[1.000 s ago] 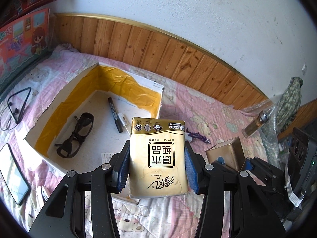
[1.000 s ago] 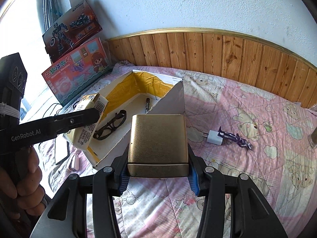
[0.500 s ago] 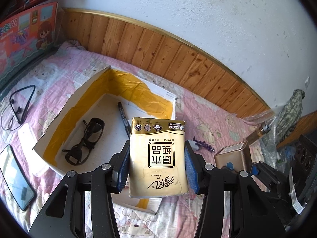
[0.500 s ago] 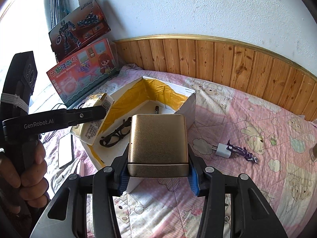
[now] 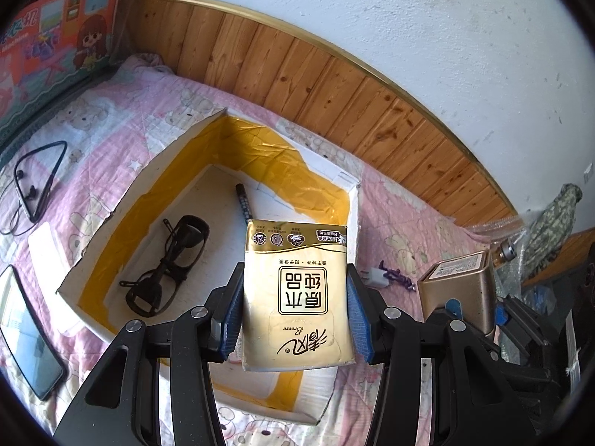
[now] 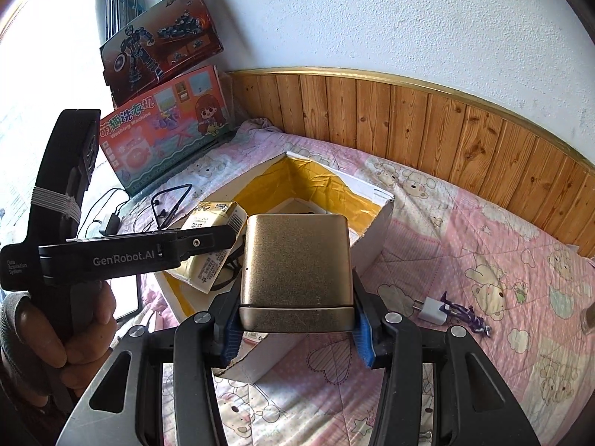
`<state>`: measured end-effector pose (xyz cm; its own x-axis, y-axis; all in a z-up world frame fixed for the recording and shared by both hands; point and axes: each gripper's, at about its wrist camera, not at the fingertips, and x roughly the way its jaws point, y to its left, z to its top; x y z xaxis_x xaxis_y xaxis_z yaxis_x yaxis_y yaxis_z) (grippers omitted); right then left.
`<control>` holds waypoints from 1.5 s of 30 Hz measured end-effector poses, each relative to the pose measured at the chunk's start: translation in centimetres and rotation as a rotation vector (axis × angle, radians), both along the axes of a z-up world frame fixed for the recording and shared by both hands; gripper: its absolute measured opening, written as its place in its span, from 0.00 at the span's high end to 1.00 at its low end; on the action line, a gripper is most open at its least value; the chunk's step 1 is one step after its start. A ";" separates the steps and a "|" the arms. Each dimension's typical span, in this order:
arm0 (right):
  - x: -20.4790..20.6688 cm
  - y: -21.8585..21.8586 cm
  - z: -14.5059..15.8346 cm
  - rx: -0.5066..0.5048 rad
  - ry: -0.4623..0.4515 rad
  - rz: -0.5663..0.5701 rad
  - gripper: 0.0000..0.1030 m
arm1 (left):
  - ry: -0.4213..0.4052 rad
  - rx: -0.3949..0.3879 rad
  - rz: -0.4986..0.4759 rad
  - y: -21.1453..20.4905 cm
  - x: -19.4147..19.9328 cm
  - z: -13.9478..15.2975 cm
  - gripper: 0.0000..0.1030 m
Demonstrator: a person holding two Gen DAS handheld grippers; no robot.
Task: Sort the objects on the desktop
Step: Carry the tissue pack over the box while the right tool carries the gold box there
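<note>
My left gripper (image 5: 295, 316) is shut on a gold tissue pack (image 5: 295, 290) and holds it above the near right part of a white box with a yellow-taped inside (image 5: 178, 148). Black glasses (image 5: 167, 264) and a black marker (image 5: 243, 199) lie on the box floor. My right gripper (image 6: 295, 319) is shut on a gold metal tin (image 6: 295, 260), held over the near corner of the same box (image 6: 375, 219). In the right wrist view the left gripper (image 6: 208, 238) carries the tissue pack (image 6: 212, 249) over the box. The tin (image 5: 459, 290) shows at the right of the left wrist view.
A white plug (image 6: 431, 310) and a purple toy (image 6: 465, 316) lie on the pink quilt right of the box. A phone (image 5: 26, 338), a white slab (image 5: 46, 245) and a neckband earphone (image 5: 41, 174) lie to its left. Toy boxes (image 6: 167, 133) lean on the wall. A hand (image 6: 70, 327) grips the left handle.
Both grippers have moved toward the box with their loads. The box now sits closer and more central under the tissue pack, and the tin has come over the box's near corner.
</note>
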<state>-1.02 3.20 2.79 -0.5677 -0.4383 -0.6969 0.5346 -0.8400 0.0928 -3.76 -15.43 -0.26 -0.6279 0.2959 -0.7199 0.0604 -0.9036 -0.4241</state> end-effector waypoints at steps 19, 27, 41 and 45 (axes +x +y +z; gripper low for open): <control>-6.5 -4.0 -0.9 0.085 -0.044 0.024 0.52 | -0.076 0.032 0.047 -3.1 -4.3 -2.6 0.51; -9.0 -5.5 -2.0 0.130 -0.062 0.041 0.52 | -0.124 0.014 0.063 -3.7 -5.8 -3.9 0.51; -12.9 -8.8 -4.7 0.263 -0.085 0.104 0.52 | -0.217 0.002 0.078 -3.9 -7.5 -6.1 0.51; -13.9 -9.4 -5.6 0.320 -0.093 0.125 0.52 | -0.229 -0.042 0.078 -3.5 -7.8 -6.3 0.51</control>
